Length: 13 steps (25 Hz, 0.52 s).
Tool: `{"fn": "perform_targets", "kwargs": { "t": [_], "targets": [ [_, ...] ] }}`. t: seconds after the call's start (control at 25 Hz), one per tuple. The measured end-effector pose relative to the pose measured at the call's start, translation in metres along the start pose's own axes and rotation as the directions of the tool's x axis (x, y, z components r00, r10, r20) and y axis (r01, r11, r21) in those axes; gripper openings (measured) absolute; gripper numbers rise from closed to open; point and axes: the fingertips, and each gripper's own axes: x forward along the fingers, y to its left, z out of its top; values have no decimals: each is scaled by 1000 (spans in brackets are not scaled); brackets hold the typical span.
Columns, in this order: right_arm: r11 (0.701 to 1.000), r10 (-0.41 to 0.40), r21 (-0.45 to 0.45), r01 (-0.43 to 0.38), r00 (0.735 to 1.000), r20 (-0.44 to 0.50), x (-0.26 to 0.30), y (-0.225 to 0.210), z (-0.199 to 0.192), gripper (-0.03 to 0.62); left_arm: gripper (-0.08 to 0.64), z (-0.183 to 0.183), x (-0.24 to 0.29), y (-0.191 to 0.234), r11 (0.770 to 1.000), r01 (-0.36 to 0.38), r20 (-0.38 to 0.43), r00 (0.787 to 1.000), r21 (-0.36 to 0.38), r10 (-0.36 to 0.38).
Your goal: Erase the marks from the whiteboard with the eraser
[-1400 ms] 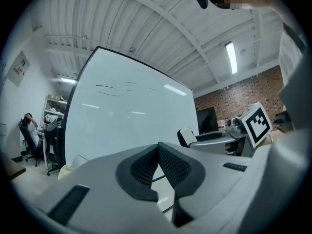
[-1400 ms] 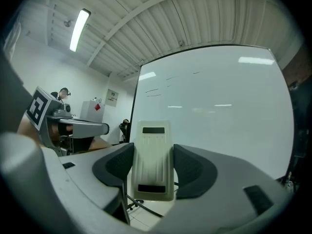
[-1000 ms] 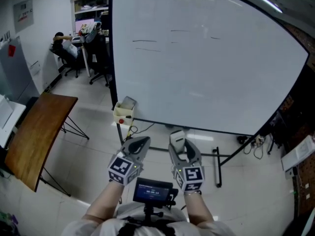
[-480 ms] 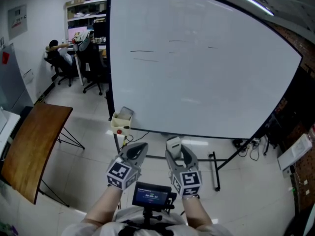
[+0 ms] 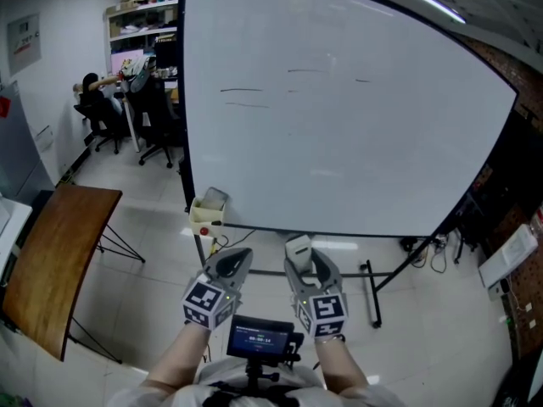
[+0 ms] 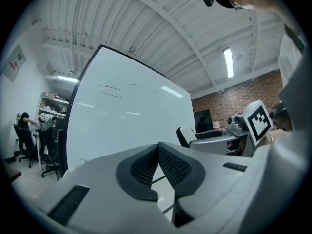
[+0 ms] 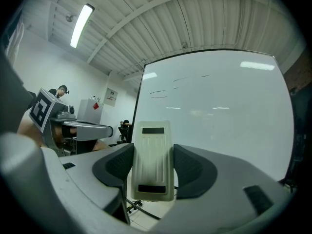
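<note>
A large whiteboard (image 5: 339, 134) on a wheeled stand fills the head view, with a few thin dark marks (image 5: 242, 90) high on its left and middle. The same marks (image 7: 158, 91) show in the right gripper view. My right gripper (image 5: 299, 259) is shut on a cream-white eraser (image 7: 152, 160), held upright between its pads, well short of the board. The eraser (image 5: 298, 246) pokes out past the jaws in the head view. My left gripper (image 5: 235, 259) sits beside it, shut with its pads (image 6: 158, 165) touching and nothing in them.
A small box (image 5: 207, 211) with a red item hangs at the board's lower left corner. A brown folding table (image 5: 59, 257) stands to the left. A person (image 5: 92, 91) sits at a desk far back left. Cables and a power strip (image 5: 428, 246) lie at the right.
The view has drifted slightly toward the whiteboard, which now sits a little larger and further left in frame. Both grippers keep their pose, the right one still holding the eraser.
</note>
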Motion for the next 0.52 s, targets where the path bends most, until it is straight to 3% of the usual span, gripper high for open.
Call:
{"fn": "perform_targets", "kwargs": {
  "t": [0.52],
  "targets": [
    [1000,2,-20,-2,1000,-24,-4,0,-5,261,8,-12,3,-2,1000,17,-9,1000,3,-17]
  ]
}}
